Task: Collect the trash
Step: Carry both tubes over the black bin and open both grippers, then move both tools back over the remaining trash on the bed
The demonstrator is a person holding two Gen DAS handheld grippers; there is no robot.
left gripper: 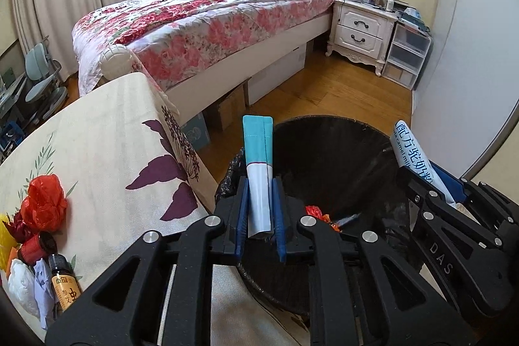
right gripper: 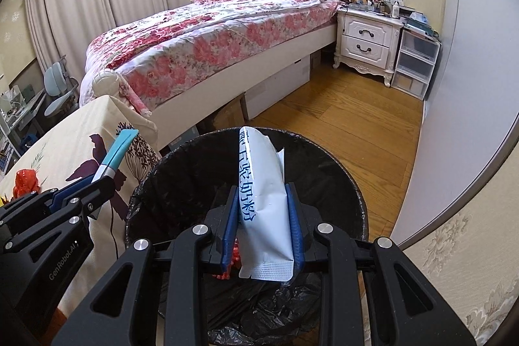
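Observation:
My left gripper (left gripper: 261, 184) is shut on a teal and white sachet (left gripper: 258, 158), held upright at the near left rim of the black bin (left gripper: 340, 151). My right gripper (right gripper: 262, 193) is shut on a white milk powder packet (right gripper: 264, 200) with blue print, held over the open bin (right gripper: 194, 180). The bin has a black liner and red wrappers (left gripper: 316, 213) at its bottom. The packet also shows in the left wrist view (left gripper: 412, 158), the sachet in the right wrist view (right gripper: 115, 154).
A table with a floral cloth (left gripper: 97, 151) stands left of the bin. It carries red crumpled plastic (left gripper: 43, 203), a small brown bottle (left gripper: 63, 281) and white tissue (left gripper: 21, 287). A bed (left gripper: 201, 15), a nightstand (left gripper: 360, 28) and wooden floor (left gripper: 340, 86) lie beyond.

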